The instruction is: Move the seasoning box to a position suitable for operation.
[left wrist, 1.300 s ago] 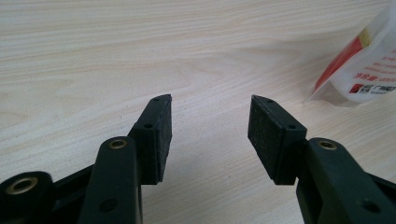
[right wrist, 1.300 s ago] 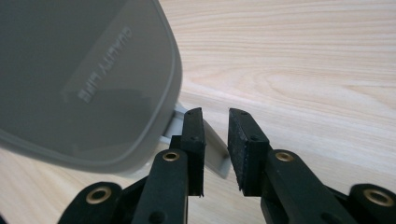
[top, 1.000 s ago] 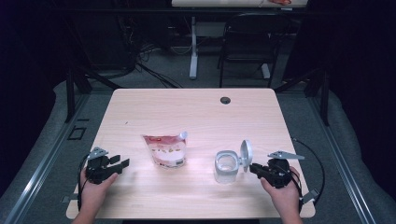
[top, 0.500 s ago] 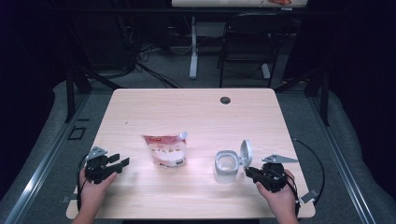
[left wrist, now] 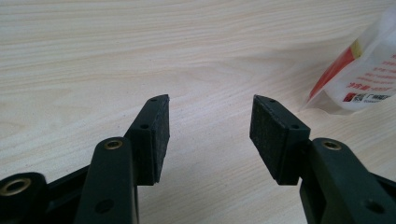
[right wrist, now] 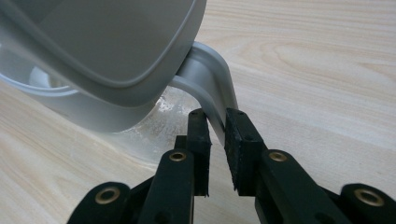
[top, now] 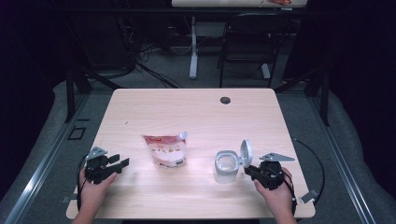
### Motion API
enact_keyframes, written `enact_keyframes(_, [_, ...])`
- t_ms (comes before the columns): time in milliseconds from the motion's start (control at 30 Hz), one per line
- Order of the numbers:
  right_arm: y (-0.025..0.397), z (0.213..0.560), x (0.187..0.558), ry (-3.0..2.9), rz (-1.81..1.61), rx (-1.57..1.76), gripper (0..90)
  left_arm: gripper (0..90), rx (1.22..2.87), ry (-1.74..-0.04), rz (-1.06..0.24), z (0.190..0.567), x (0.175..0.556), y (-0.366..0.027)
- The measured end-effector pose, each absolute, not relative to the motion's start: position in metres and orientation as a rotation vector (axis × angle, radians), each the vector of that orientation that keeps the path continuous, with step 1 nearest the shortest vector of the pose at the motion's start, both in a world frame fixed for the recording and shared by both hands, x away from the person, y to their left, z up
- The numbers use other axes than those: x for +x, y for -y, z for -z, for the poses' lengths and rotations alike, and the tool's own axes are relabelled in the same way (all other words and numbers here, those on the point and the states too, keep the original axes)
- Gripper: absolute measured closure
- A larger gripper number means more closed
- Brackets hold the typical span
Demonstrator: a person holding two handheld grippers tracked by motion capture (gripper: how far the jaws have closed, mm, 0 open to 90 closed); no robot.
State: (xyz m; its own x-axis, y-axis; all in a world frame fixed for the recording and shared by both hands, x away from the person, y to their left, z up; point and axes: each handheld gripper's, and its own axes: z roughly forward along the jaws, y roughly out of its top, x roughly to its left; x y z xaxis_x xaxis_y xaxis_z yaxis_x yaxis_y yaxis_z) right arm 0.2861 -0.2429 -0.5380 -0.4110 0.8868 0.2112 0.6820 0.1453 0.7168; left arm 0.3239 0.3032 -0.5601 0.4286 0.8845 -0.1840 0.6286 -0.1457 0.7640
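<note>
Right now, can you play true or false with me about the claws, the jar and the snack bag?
1. The right claw pinches the jar's handle. True.
2. The jar has its lid shut. False: the lid stands flipped open.
3. The left claw holds the pouch. False: it is open, with only table between its tips.
4. The pouch lies left of the jar. True.

The table [top: 196,112] is pale wood with fine grain, a dark round hole [top: 225,100] at upper right. The pouch [top: 165,149] at centre is white with a red band and red print. The jug [top: 227,166] is clear with a light grey lid [top: 245,151] and handle [right wrist: 210,79]. Both grippers [top: 122,162] [top: 248,170] are black, with brass rivets and grey plates. The floor is grey.
</note>
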Motion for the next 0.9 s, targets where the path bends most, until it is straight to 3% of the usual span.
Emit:
enact_keyframes(600, [0.253, 0.54, 0.309, -2.108, -1.193, 1.598, 79.0, 48.9, 1.88, -1.286, -0.387, 0.561, 0.324, -0.303])
enact_keyframes(700, [0.255, 0.539, 0.312, -2.098, -1.217, 1.611, 80.3, 49.4, 1.88, -1.284, -0.383, 0.561, 0.324, -0.303])
enact_keyframes(767, [0.26, 0.539, 0.315, -2.084, -1.297, 1.644, 85.7, 49.9, 1.881, -1.282, -0.38, 0.561, 0.324, -0.303])
enact_keyframes(900, [0.262, 0.54, 0.319, -2.098, -1.319, 1.646, 84.9, 50.1, 1.883, -1.286, -0.38, 0.562, 0.324, -0.302])
